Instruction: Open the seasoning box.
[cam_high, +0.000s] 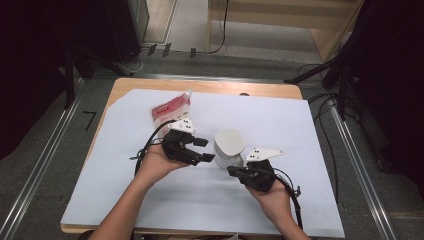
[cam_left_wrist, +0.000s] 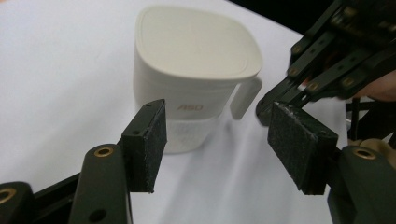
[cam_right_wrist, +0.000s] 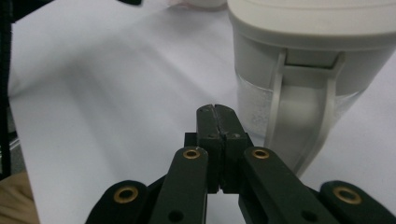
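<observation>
A white jug (cam_high: 229, 148) with a flat square lid is seen standing upright near the middle of a pale sheet (cam_high: 280, 120) that covers most of the table (cam_high: 210, 86). In the left gripper view the jug (cam_left_wrist: 191, 74) is shown with a frosted lower part, a handle on its right side and small orange lettering on the wall that appears to read "A60", though it is too small to be sure. In the right gripper view the handle (cam_right_wrist: 299, 126) is faced directly and rises in 2 thin struts to the lid rim.

The left gripper (cam_high: 202, 150) is held just beside the jug on its left, its jaws standing apart with nothing between them; the jug lies beyond the pads (cam_left_wrist: 152, 144) and is not touched. The right gripper (cam_high: 235, 171) is held just below the jug, near its handle, with its jaws pressed together on nothing (cam_right_wrist: 217, 116).

Bare sheet is left open to the right of the jug and toward the near edge. A red and white pouch (cam_high: 170, 112) lies behind the left gripper, near the sheet's far edge; its print cannot be read.
</observation>
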